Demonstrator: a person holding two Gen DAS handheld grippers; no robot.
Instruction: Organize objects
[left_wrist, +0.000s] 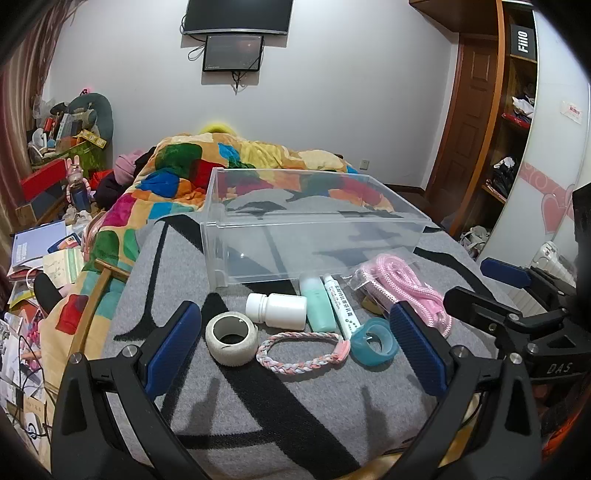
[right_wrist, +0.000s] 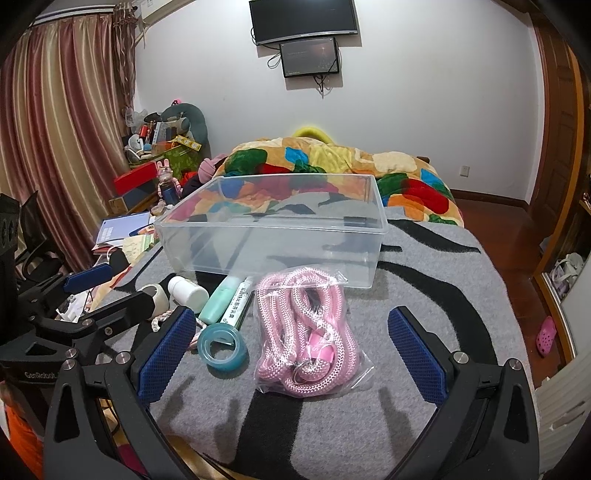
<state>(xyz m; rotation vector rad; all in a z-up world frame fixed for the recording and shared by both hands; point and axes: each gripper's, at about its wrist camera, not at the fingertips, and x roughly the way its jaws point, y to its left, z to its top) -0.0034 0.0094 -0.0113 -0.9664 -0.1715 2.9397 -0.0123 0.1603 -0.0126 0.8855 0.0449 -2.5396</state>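
Your left gripper (left_wrist: 295, 343) stands wide open, holding nothing, its blue pads flanking the white tape roll (left_wrist: 231, 338), braided bracelet (left_wrist: 303, 352) and teal tape roll (left_wrist: 373, 341); your right gripper (right_wrist: 291, 354) — equally spread and empty — brackets the bagged pink rope (right_wrist: 308, 332). Behind lie a white bottle (left_wrist: 277, 309), a mint tube (left_wrist: 319, 306) and a white tube (left_wrist: 341, 306) printed in Chinese, too small to read; the clear bin (left_wrist: 310, 225) sits beyond on the grey blanket (left_wrist: 295, 417). Legible writing: "DAS" and "GenRobot" on the gripper bodies; "FiiO" on a shelf box (left_wrist: 522, 40).
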